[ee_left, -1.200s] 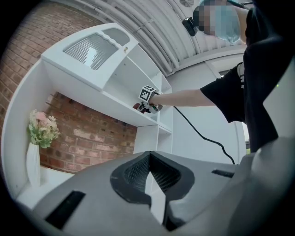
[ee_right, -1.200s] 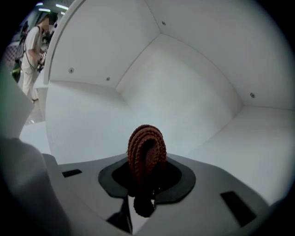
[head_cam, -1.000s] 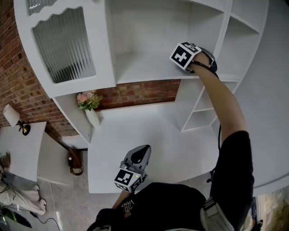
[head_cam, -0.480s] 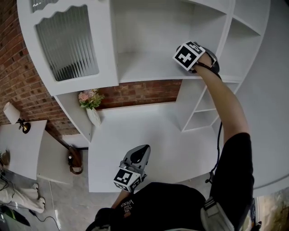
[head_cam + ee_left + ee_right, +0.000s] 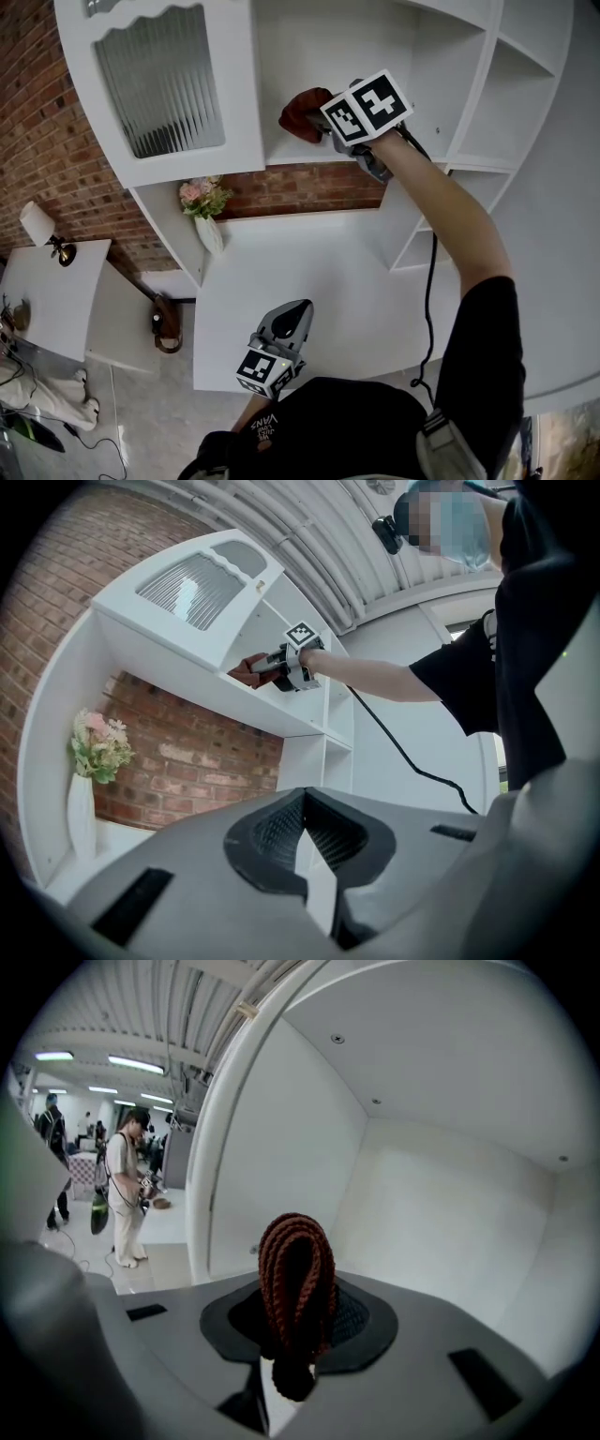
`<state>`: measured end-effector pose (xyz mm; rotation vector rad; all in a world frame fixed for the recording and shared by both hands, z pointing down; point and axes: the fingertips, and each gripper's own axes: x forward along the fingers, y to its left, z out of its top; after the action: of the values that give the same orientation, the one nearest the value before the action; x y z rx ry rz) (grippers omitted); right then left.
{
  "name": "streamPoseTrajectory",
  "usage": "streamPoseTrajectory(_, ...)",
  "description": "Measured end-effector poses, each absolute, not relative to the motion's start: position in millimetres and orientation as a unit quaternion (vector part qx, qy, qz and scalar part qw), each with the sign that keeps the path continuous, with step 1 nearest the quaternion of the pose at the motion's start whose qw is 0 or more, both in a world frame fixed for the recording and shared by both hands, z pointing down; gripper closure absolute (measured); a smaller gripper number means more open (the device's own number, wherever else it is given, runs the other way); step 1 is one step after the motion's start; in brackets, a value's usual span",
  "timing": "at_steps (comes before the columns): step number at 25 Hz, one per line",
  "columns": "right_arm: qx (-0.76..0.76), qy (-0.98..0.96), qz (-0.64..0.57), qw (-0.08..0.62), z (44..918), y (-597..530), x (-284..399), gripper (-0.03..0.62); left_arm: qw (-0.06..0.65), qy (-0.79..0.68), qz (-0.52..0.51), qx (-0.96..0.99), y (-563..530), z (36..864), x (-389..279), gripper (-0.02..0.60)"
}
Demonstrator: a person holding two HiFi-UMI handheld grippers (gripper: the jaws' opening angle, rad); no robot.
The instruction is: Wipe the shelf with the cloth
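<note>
Two grippers show. The right gripper [image 5: 326, 124] reaches up into the open compartment of the white shelf unit [image 5: 281, 155], and its jaws are clamped on the one cloth [image 5: 295, 1283], a red-brown knitted piece folded into a loop that stands up between them. From the head view the cloth hangs over the shelf board near its front edge, just beside the single door with ribbed glass [image 5: 159, 84]. Whether the cloth touches the board cannot be told. There the right gripper's jaws are covered by its marker cube [image 5: 367, 105] and by the cloth.

The left gripper [image 5: 291, 317] is held low by the person's body, over the front edge of the white desk top [image 5: 309, 272]. Its jaws meet at the tips with nothing between them.

One black cable [image 5: 431, 281] runs down along the right arm. One white vase of pink flowers [image 5: 208, 220] stands at the back left corner of the desk top, before the brick wall [image 5: 37, 141]. One small lamp [image 5: 42, 230] stands on a separate white surface at the left, which is cut off by the frame.

Far behind the shelf's side panel, the right gripper view catches two standing people [image 5: 127, 1194], small and dim.
</note>
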<state>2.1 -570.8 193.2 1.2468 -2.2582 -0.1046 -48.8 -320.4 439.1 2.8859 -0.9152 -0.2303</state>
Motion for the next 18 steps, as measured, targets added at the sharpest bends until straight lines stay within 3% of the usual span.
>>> streamPoseTrajectory(9, 0.424, -0.866, -0.015, 0.263, 215.3, -555.7, -57.9, 0.500, 0.049, -0.302, -0.062, 0.950, -308.6, 440.5, -66.4, 0.574)
streamPoseTrajectory(18, 0.449, -0.849, -0.034, 0.278, 222.4, -559.0, -45.7, 0.500, 0.052, -0.293, -0.055, 0.953, -301.6, 442.8, -67.8, 0.574)
